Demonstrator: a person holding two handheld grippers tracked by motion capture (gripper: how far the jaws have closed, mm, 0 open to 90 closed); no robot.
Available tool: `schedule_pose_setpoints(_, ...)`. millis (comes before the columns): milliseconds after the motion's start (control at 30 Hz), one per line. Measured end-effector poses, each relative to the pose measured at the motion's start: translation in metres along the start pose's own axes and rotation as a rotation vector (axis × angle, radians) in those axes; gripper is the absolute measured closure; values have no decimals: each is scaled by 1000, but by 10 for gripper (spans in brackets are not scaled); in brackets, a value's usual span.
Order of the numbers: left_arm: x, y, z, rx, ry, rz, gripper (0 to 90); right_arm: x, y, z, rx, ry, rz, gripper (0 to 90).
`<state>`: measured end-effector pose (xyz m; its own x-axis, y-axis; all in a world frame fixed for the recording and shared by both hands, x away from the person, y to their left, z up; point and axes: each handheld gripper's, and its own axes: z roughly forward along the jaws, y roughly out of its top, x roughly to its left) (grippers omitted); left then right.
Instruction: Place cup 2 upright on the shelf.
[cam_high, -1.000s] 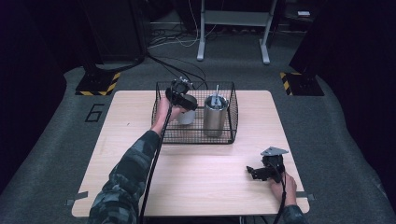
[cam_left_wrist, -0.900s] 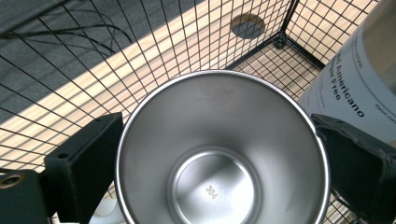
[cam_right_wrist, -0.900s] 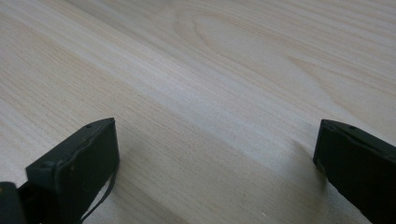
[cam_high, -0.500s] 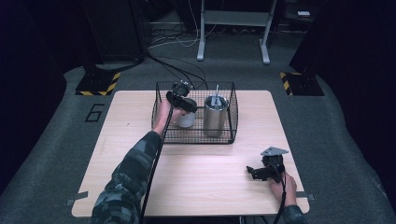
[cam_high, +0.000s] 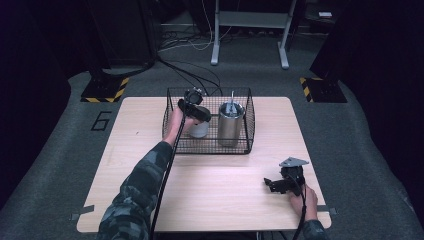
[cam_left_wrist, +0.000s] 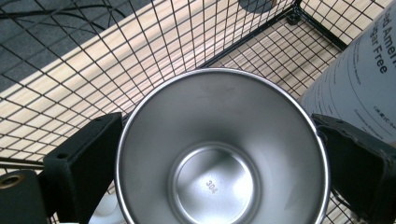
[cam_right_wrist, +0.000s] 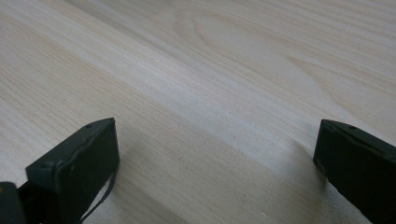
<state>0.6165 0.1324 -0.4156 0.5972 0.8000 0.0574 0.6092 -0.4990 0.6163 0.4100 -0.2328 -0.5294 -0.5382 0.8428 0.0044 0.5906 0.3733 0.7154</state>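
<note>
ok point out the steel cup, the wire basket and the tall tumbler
steel cup (cam_left_wrist: 212, 184): left gripper view, inside bottom of the cup
wire basket (cam_high: 210, 151): high view, near rim of the basket
tall tumbler (cam_high: 230, 127): high view, side wall of the tumbler

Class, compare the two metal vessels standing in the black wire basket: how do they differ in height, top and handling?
The short open steel cup is lower than the tall steel tumbler. The cup's mouth is open and its inside empty; the tumbler carries a lid with a straw. The left claw has its jaws at either side of the cup, while the tumbler stands untouched. Both are upright, silvery, inside the black wire basket.
</note>
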Motion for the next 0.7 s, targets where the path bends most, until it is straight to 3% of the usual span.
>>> schedule_pose_setpoints(533, 2, -9, -4, -13, -17, -14, 54, 0, 0, 0, 2, 0, -5, 0)
schedule_pose_setpoints(700, 4, -8, -12, -52, -41, -35, 25, 0, 0, 0, 2, 0, -5, 0)
